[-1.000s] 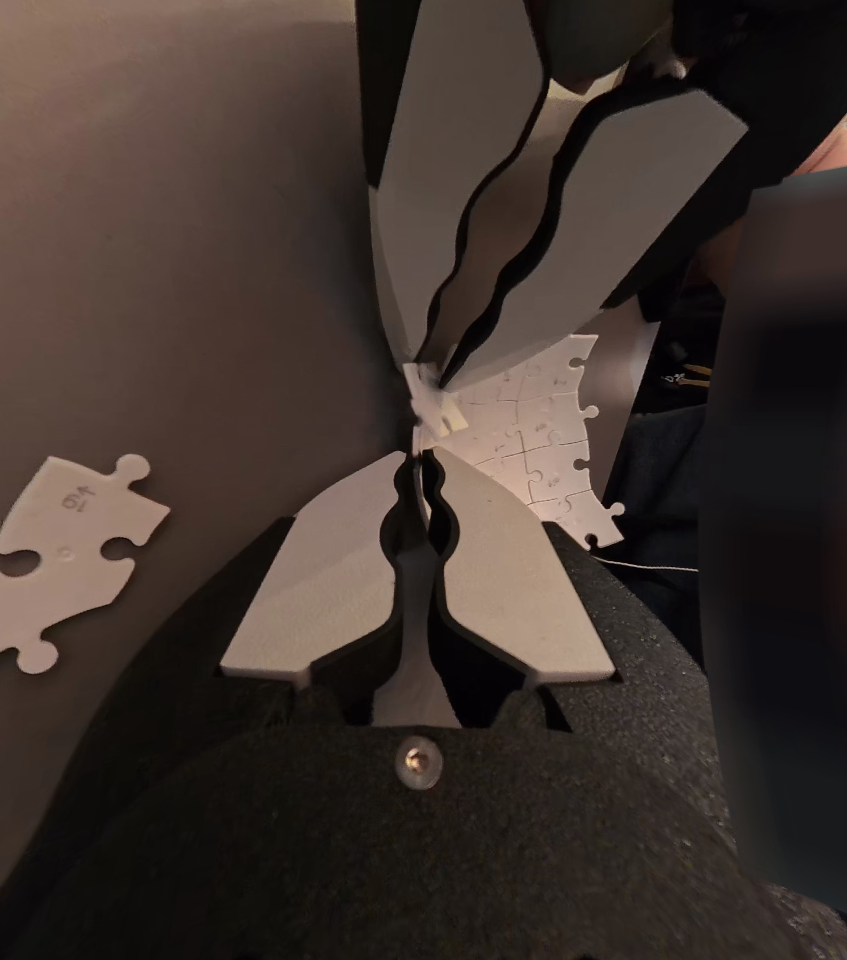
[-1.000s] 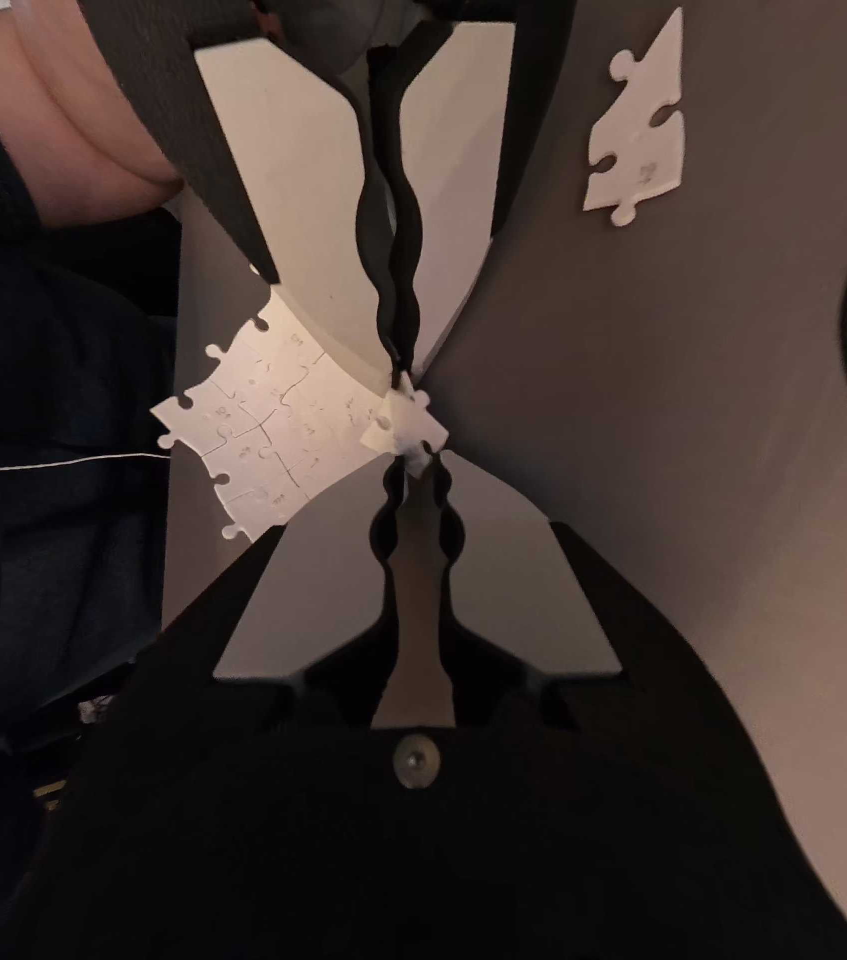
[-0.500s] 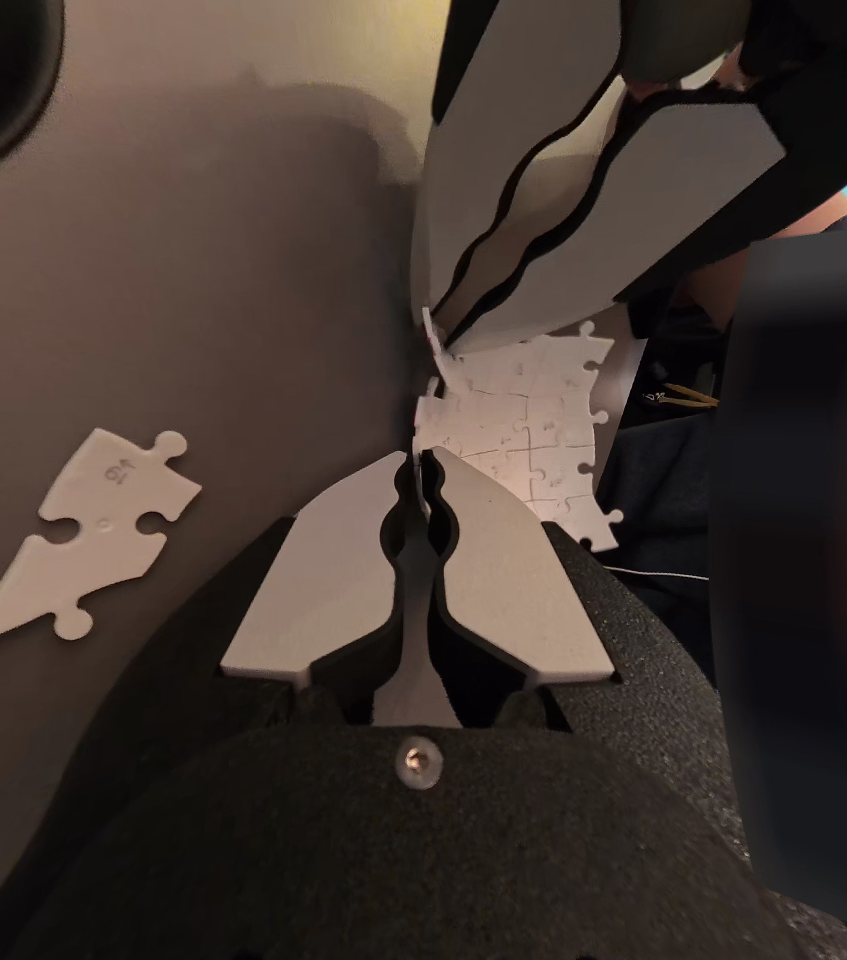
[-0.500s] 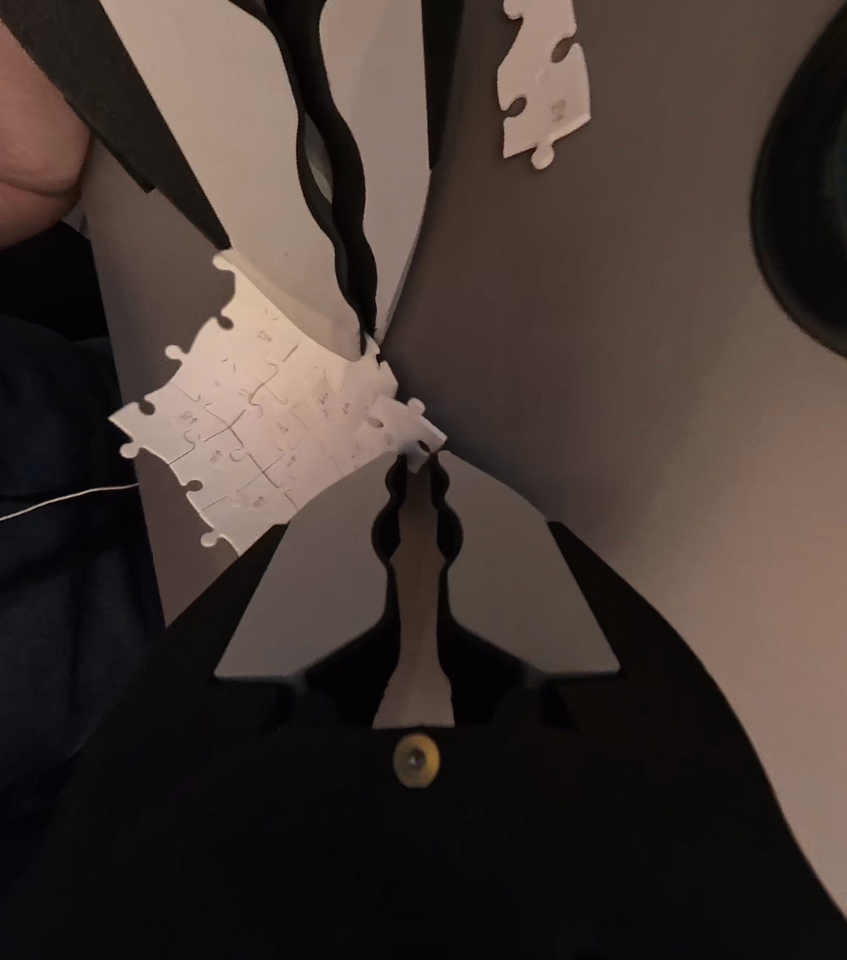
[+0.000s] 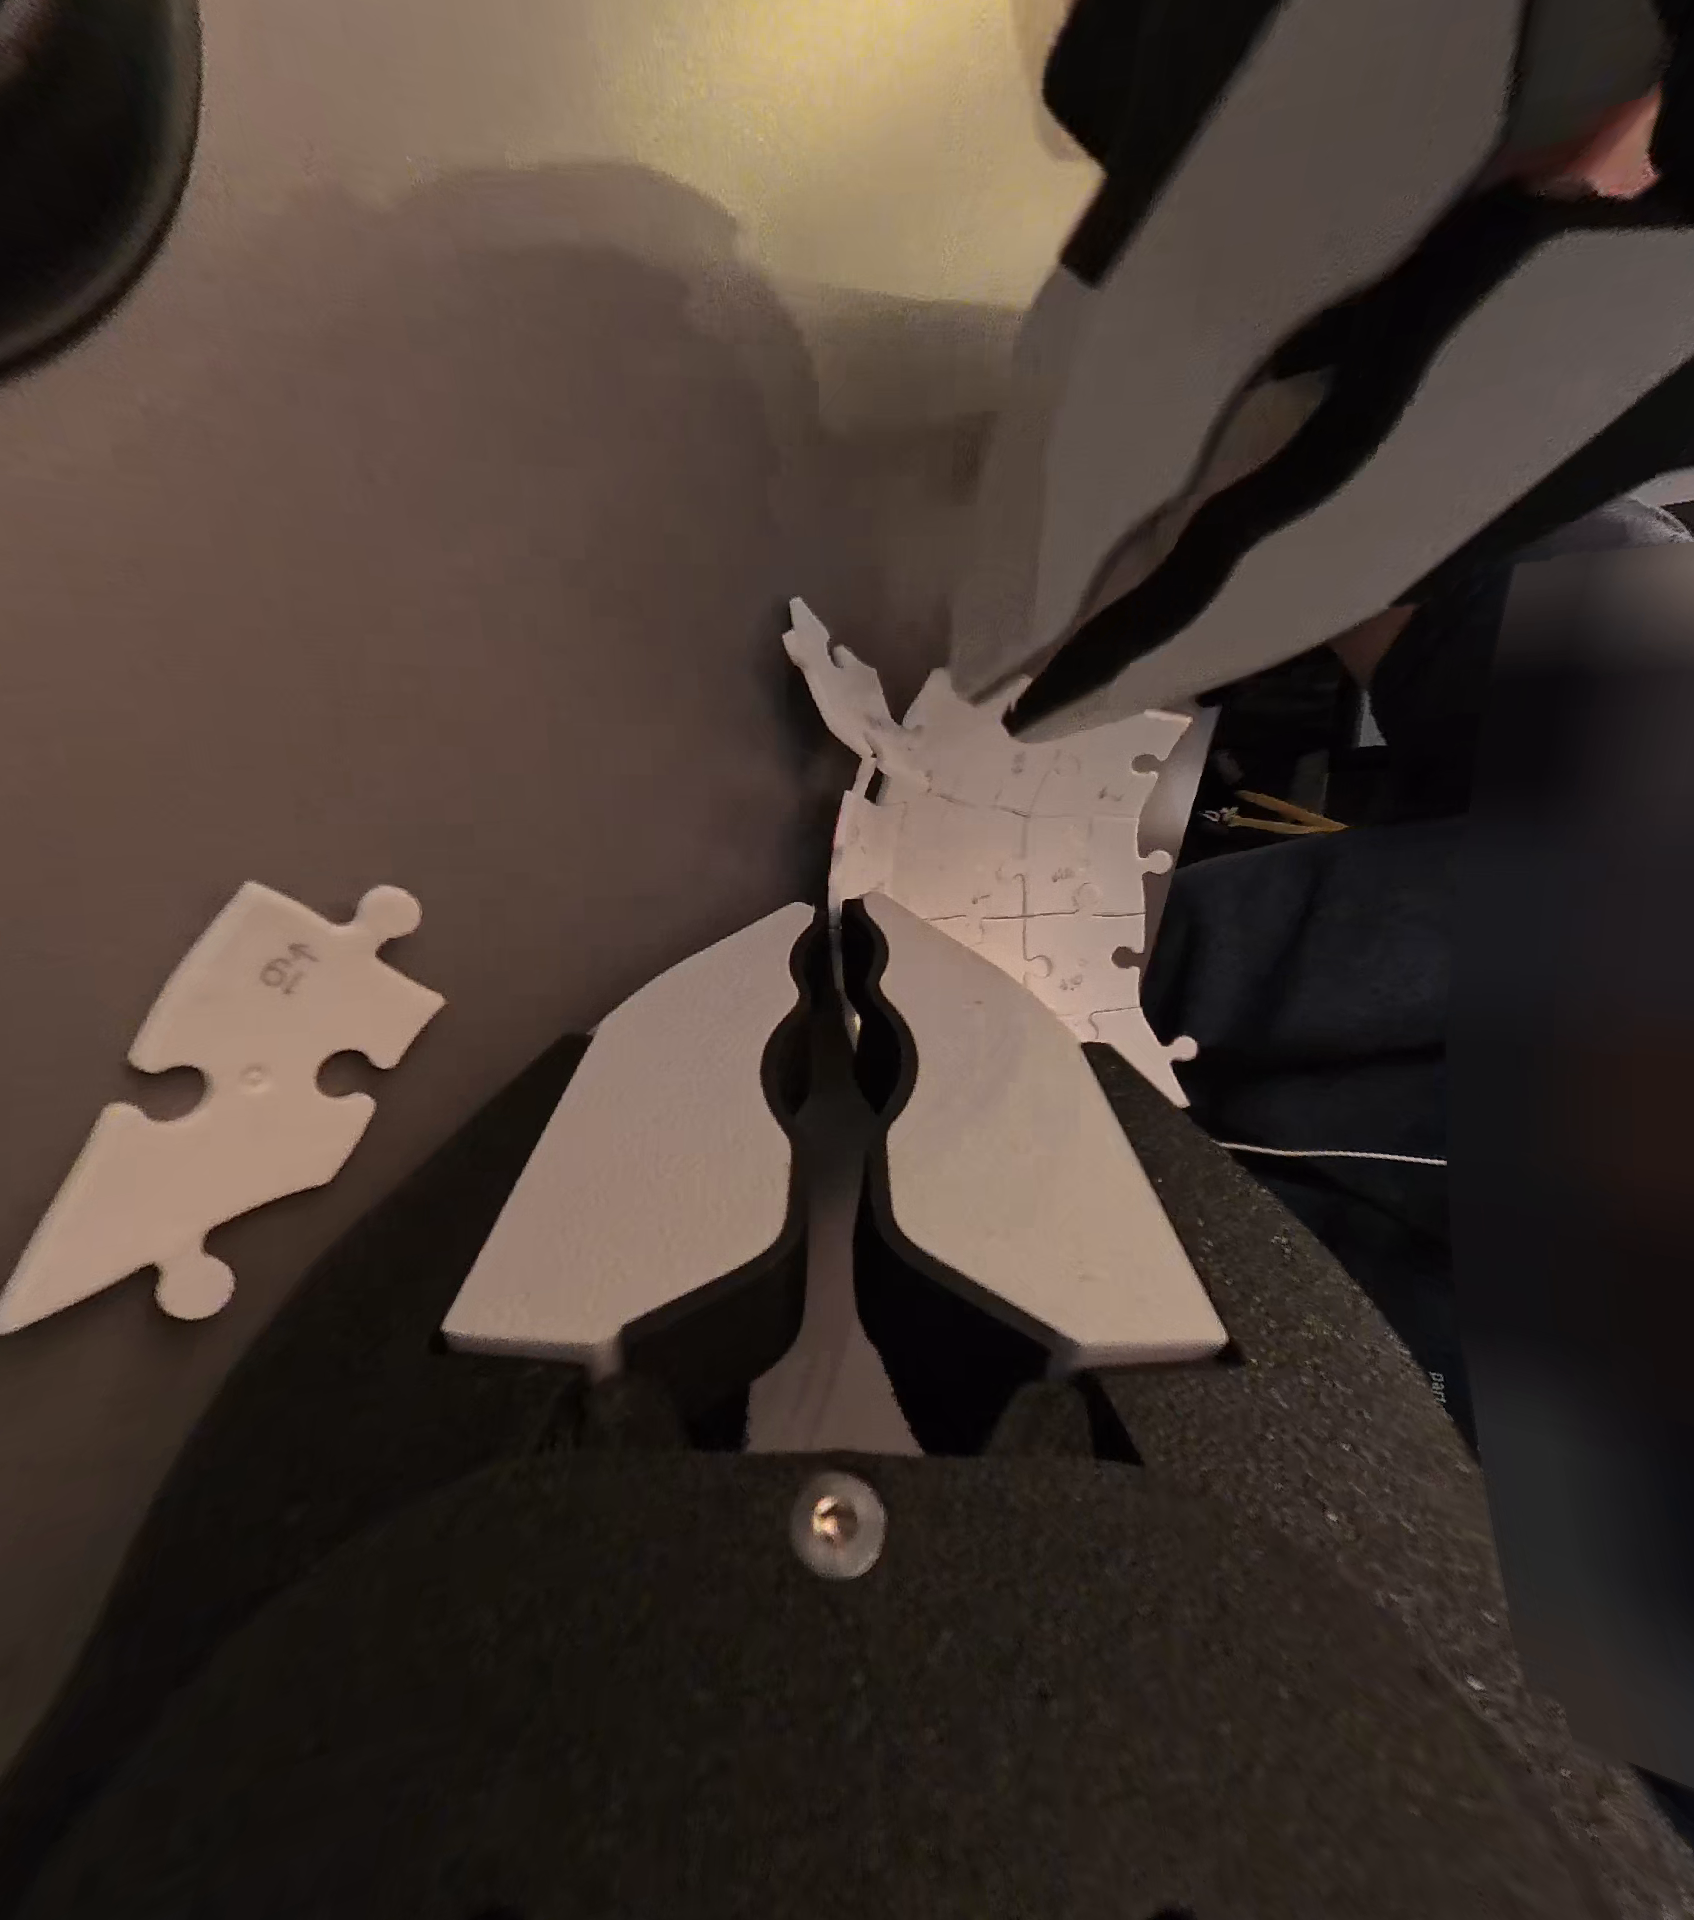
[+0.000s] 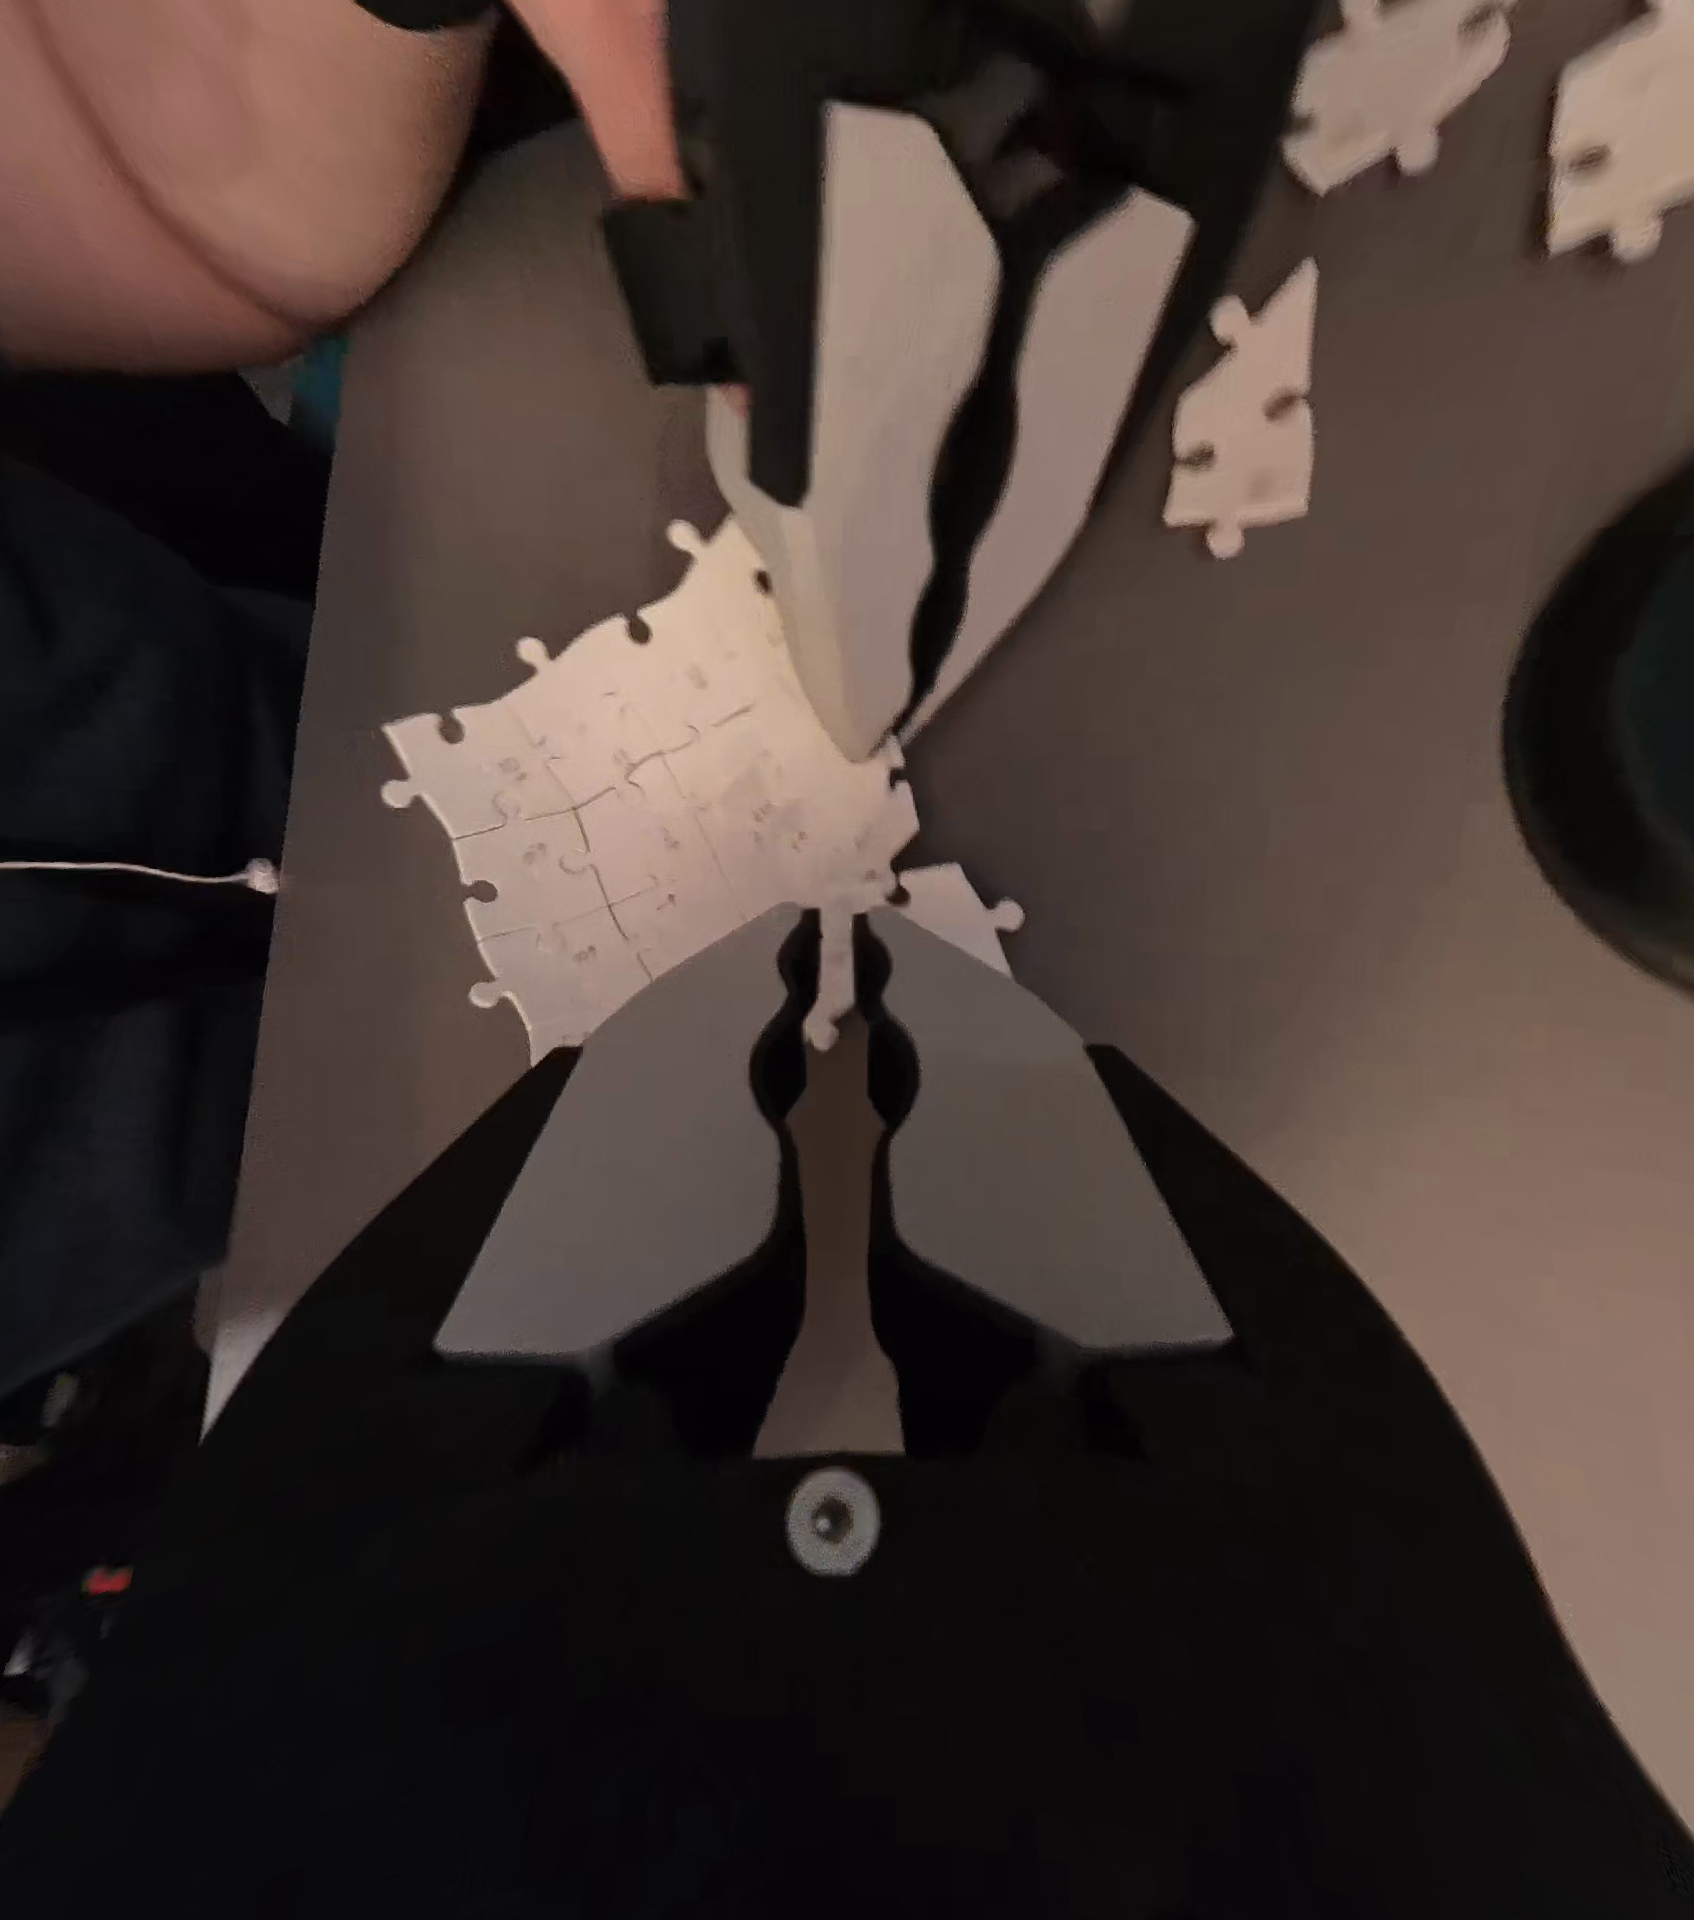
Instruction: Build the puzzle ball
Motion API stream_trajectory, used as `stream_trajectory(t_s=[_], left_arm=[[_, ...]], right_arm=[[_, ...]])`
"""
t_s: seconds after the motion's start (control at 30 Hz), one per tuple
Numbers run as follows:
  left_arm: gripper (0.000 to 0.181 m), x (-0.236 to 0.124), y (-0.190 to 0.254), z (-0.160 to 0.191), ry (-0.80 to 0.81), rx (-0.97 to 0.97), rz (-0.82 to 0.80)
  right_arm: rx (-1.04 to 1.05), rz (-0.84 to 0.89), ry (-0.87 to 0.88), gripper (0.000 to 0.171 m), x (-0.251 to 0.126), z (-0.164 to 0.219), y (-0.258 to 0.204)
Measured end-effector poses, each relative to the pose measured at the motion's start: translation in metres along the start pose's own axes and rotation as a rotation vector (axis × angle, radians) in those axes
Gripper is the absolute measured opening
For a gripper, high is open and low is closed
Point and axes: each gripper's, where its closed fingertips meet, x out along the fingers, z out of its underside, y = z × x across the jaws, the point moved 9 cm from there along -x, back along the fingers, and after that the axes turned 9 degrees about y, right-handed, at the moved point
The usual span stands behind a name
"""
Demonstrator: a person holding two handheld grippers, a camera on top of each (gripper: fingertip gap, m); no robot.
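Seating a loose piece into the curved panel, held above the bench edge.

The joined panel (image 6: 656, 821) is pinched by the left gripper (image 5: 841, 914); the right gripper (image 6: 832, 935) pinches the loose piece (image 6: 827, 977). Align tab with notch, then press gently while the panel is braced.

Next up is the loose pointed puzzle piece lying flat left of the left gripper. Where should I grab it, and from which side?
Probably from above, across the wide end of the pointed puzzle piece. It lies flat on the grey table, so no edge is raised. The wide end near its knob gives the fingers more to bite on than the thin tip, which could pivot or slip.
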Motion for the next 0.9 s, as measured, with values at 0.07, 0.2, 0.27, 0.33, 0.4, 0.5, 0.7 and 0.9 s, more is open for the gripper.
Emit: stream_trajectory(t_s=[0.07,0.2,0.27,0.33,0.4,0.5,0.7,0.9], left_arm=[[0.003,0.0,-0.001,-0.001,0.0,-0.019,0.026],[0.004,0.0,-0.003,-0.003,0.001,-0.032,0.04],[0.004,0.0,-0.003,-0.003,-0.005,-0.04,0.049],[0.005,0.0,-0.004,-0.002,-0.015,-0.047,0.05],[0.009,-0.001,-0.004,-0.001,-0.014,-0.047,0.048],[0.015,-0.006,-0.003,-0.002,0.014,-0.036,0.044],[0.021,-0.028,0.004,-0.004,0.117,-0.001,0.047],[0.021,-0.076,0.042,0.002,0.402,0.193,0.054]], right_arm=[[-0.04,-0.028,0.024,0.001,0.004,-0.003,-0.003],[-0.062,-0.009,-0.083,0.001,0.014,0.005,0.001],[-0.081,0.018,-0.102,0.001,0.014,0.008,0.001],[-0.095,0.027,-0.06,0.002,0.007,0.007,0.0],[-0.102,0.025,0.008,0.006,-0.005,0.005,0.0],[-0.141,0.026,0.114,0.018,-0.023,0.006,0.001],[0.014,-0.147,0.074,0.02,-0.019,0.025,0.002],[-0.052,-0.093,0.104,0.013,-0.017,0.025,-0.012]])
